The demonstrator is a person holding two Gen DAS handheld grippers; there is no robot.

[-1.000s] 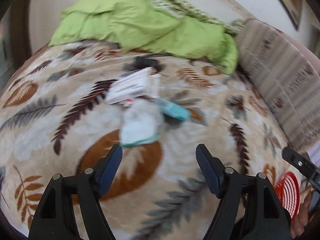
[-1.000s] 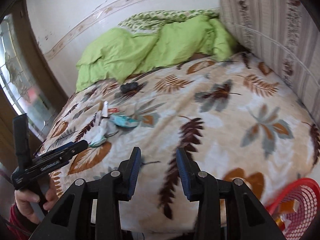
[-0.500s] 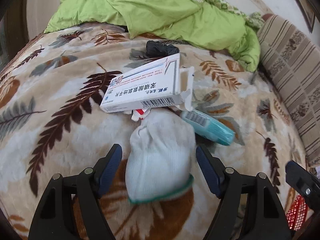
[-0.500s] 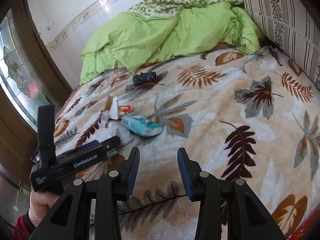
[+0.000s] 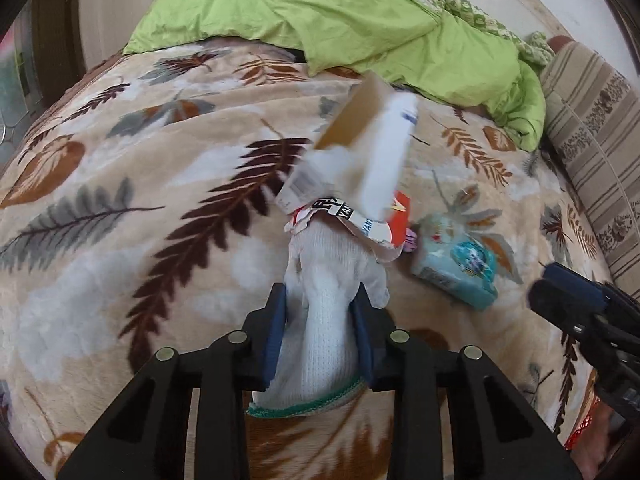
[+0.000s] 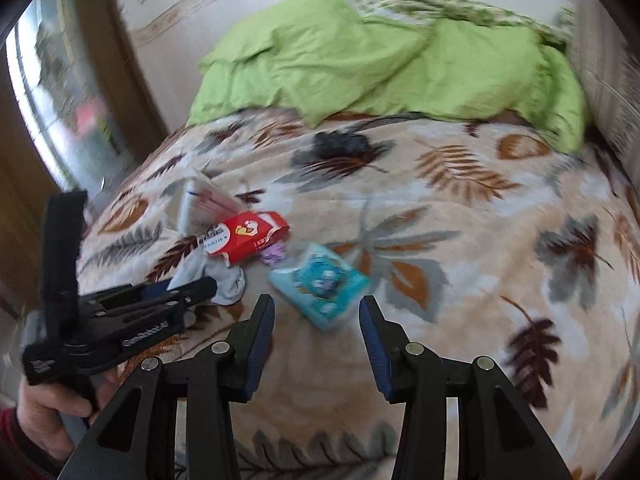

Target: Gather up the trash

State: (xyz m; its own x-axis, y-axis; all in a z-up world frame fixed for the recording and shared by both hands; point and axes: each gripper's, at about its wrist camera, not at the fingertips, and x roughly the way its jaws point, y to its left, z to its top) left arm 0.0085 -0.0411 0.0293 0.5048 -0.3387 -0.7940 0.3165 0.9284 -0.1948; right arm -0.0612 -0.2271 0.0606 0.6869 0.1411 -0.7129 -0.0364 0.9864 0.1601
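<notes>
My left gripper (image 5: 322, 334) is shut on a white sock with a green cuff (image 5: 320, 344) on the leaf-patterned blanket. A white medicine box (image 5: 360, 156) tips up, blurred, beyond the sock, over a red and white packet (image 5: 396, 216). A teal tissue pack (image 5: 456, 268) lies to the right. In the right wrist view my right gripper (image 6: 316, 336) is open, just short of the teal pack (image 6: 320, 284). The red packet (image 6: 248, 238), the white box (image 6: 204, 200), the sock (image 6: 224, 280) and the left gripper (image 6: 160, 300) show at left.
A green duvet (image 6: 380, 56) is heaped at the head of the bed. A small dark object (image 6: 340, 142) lies on the blanket in front of it. A striped cushion (image 5: 592, 132) lines the right side. A bit of red basket (image 5: 580, 432) shows at lower right.
My left gripper moved forward and closed on the sock; the white box tipped up, uncovering the red packet. My right gripper moved closer to the teal pack.
</notes>
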